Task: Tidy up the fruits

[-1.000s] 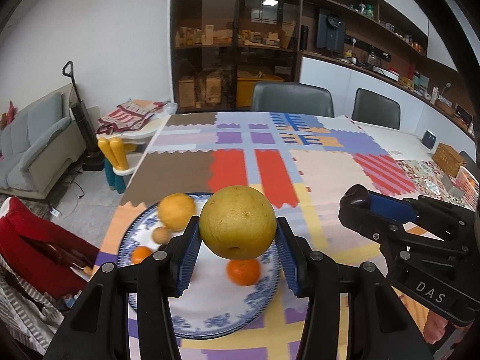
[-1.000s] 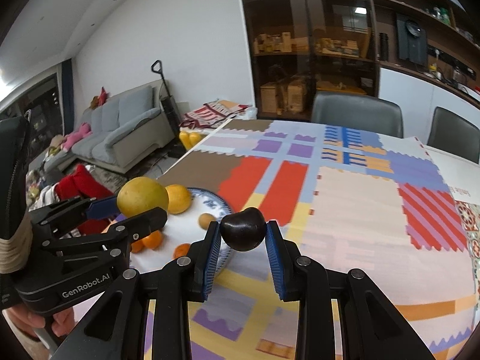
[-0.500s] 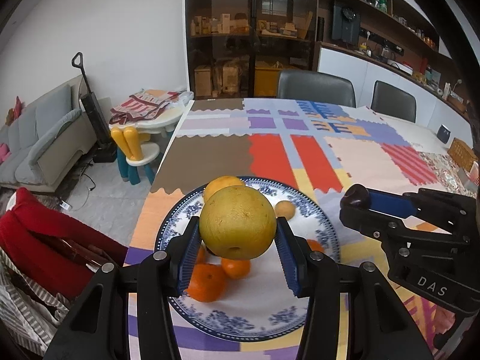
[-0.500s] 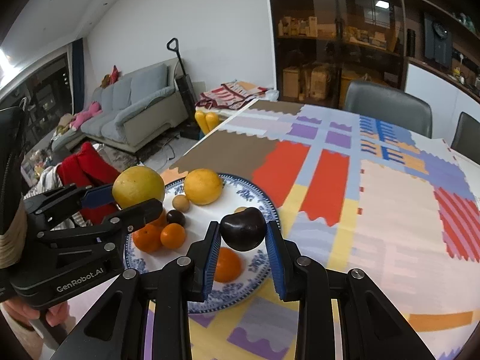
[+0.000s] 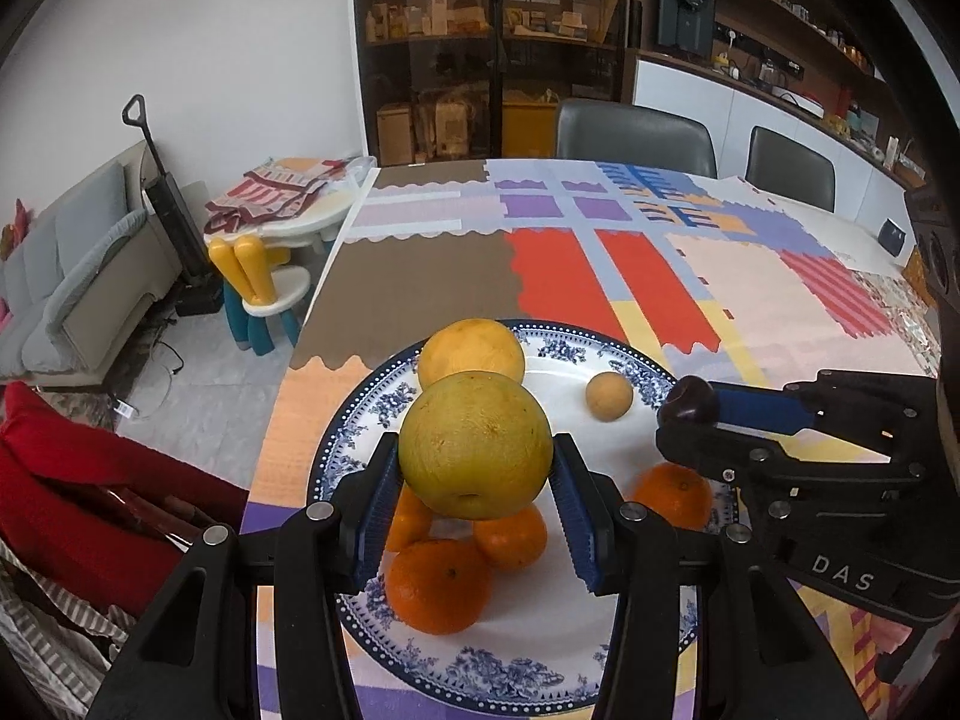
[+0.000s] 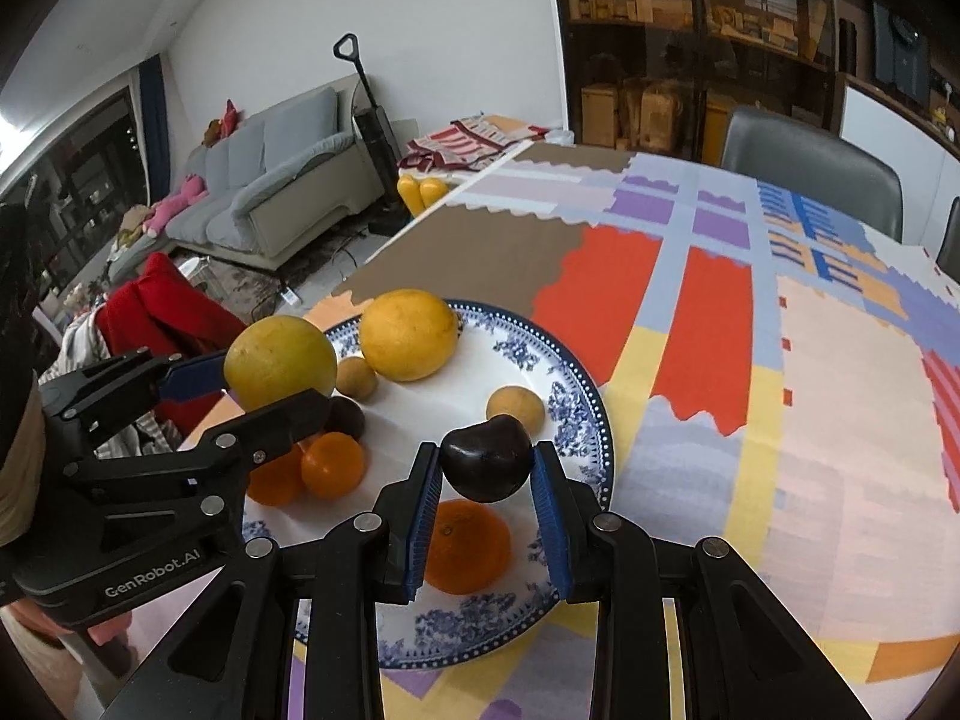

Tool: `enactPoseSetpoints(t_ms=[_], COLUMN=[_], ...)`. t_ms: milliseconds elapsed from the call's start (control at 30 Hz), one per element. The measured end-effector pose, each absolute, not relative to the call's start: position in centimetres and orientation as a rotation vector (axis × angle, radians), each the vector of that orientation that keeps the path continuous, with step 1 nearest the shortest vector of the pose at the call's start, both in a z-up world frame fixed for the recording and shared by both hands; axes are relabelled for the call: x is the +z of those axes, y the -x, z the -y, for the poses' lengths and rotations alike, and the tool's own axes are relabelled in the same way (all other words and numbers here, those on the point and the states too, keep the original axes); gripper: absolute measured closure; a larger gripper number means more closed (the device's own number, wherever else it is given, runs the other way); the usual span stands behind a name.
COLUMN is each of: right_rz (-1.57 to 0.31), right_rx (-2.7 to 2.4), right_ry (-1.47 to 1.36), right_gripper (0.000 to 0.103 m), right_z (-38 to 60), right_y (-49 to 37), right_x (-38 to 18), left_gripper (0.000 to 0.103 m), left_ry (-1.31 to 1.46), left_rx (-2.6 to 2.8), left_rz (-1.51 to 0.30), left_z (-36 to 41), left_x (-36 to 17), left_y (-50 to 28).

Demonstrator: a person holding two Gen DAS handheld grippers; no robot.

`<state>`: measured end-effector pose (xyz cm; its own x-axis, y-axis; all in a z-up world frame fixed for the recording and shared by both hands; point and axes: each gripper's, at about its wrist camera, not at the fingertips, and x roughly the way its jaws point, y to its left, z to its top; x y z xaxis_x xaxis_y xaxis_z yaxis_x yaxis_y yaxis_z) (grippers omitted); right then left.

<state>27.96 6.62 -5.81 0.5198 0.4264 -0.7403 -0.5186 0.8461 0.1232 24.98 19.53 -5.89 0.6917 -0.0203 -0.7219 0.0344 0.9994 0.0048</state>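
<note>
My left gripper [image 5: 475, 483] is shut on a big yellow-green pear [image 5: 475, 445], held above the blue-and-white plate [image 5: 606, 354]. On the plate lie a yellow-orange citrus [image 5: 471, 351], several small oranges [image 5: 437, 585] and a small tan fruit [image 5: 609, 396]. My right gripper [image 6: 486, 474] is shut on a dark purple plum [image 6: 486, 465] over the plate's near right part, above an orange [image 6: 467, 546]. In the right wrist view the left gripper [image 6: 279, 378] holds the pear [image 6: 280, 363] at the left, over a dark fruit [image 6: 345, 417].
The plate [image 6: 591, 414] sits near the left corner of a table under a colourful patchwork cloth [image 5: 600, 276]. Grey chairs [image 5: 636, 132] stand at the far side. A small children's table and yellow stool [image 5: 264, 282], a sofa and red cloth lie left, off the table.
Both grippers have moved lower and closer over the plate, carrying the pear and the plum. The plate now fills more of both views, and more fruit on it shows.
</note>
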Motion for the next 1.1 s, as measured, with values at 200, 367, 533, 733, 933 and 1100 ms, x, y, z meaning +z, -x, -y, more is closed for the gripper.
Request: enactPoseSetpoints(t_ms=[200,367,533,733,933,1100], right_rz=[-0.865,-0.874,-0.850,-0.820,-0.750,-0.701], right_rx=[0.566,0.556,0.541,0.523,0.487,0.444], right_ry=[0.121,0.117,0.118,0.105,0.126,0.119], right_gripper=[0.071,0.065,0.058,0.058,0.053,0.043], right_z=[-6.7,-6.5,-6.0,-4.8,-2.9,-0.4], right_y=[-28.5,-28.6,-28.2,-26.9,-24.1,-21.5], right_x=[-6.4,-6.4,-5.6,-4.2,-1.9,-0.2], left_gripper=[0.054,0.054,0.043,0.042,0.031,0.022], left_ry=[-0.011,-0.023,-0.038,-0.058,-0.095,-0.096], left_rx=[-0.040,-0.034,-0.001,0.016,0.020,0.001], left_rz=[-0.832,-0.862,-0.822,-0.796,-0.750,-0.711], left_z=[-19.4,-19.2,-19.2,-18.7,-16.7,-14.4], left_x=[-6.3,-6.8,-5.8,-4.1,-2.1,-0.3], left_y=[-25.4,-25.4,-24.5,-23.2,-20.8,-17.9])
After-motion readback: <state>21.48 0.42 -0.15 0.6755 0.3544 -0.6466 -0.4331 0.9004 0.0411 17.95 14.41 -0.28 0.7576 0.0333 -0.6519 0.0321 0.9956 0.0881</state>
